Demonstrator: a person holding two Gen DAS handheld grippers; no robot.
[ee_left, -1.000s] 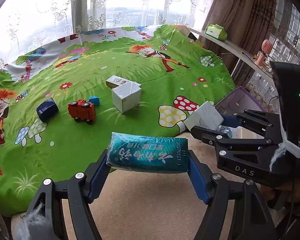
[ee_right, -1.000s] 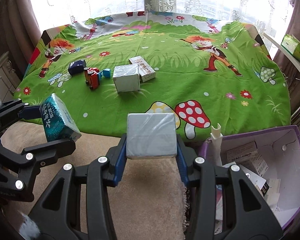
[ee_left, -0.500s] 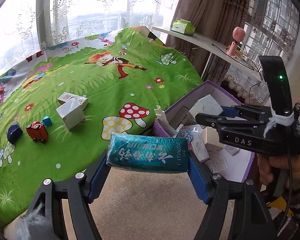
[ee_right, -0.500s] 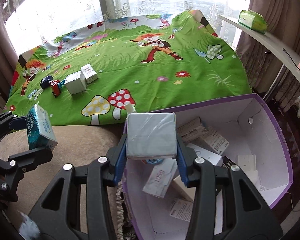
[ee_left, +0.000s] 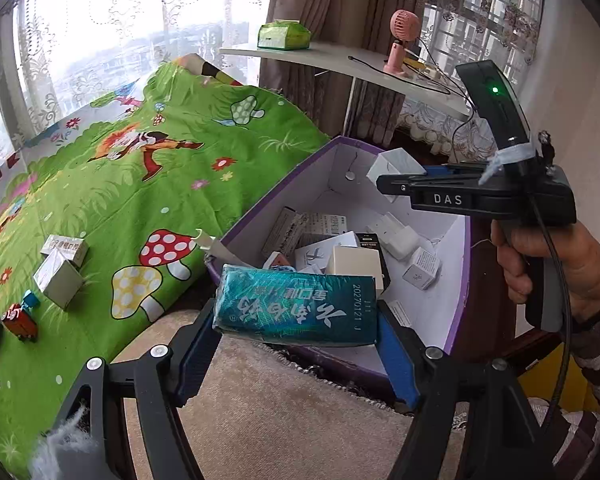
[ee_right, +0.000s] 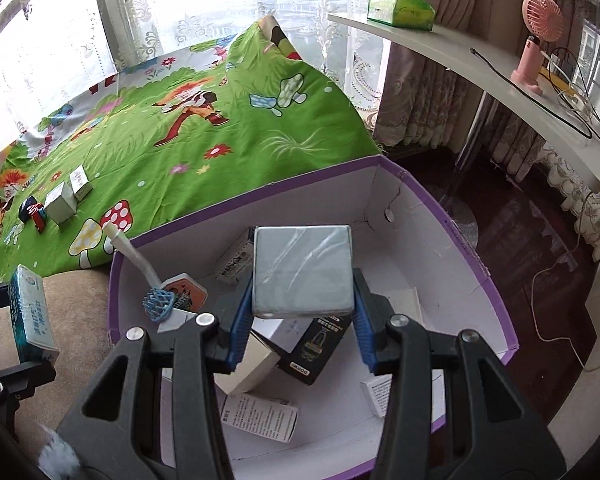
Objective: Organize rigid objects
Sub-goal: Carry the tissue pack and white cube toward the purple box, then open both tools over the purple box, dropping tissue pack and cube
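My left gripper (ee_left: 296,320) is shut on a teal packet (ee_left: 296,308) with white characters, held near the front rim of the purple-edged white box (ee_left: 456,300). My right gripper (ee_right: 302,300) is shut on a grey wrapped box (ee_right: 302,270), hanging over the inside of the same purple-edged box (ee_right: 440,248), which holds several small cartons. In the left wrist view the right gripper (ee_left: 392,178) shows from the side above the box, a hand on its handle. In the right wrist view the teal packet (ee_right: 32,314) sits at the far left. Two white boxes (ee_left: 58,276), a red toy car (ee_left: 18,320) and a dark blue block lie on the green cartoon sheet (ee_left: 140,184).
A curved white shelf (ee_right: 500,80) at the right carries a green tissue pack (ee_right: 400,8), a pink fan (ee_right: 536,40) and cables. Beige carpet (ee_left: 280,420) lies in front of the box. Curtains and a window stand behind the sheet.
Both grippers have swung right, away from the sheet. The right one, with its grey box, has gone from the carpet to over the box's inside. The left one has neared the box's rim.
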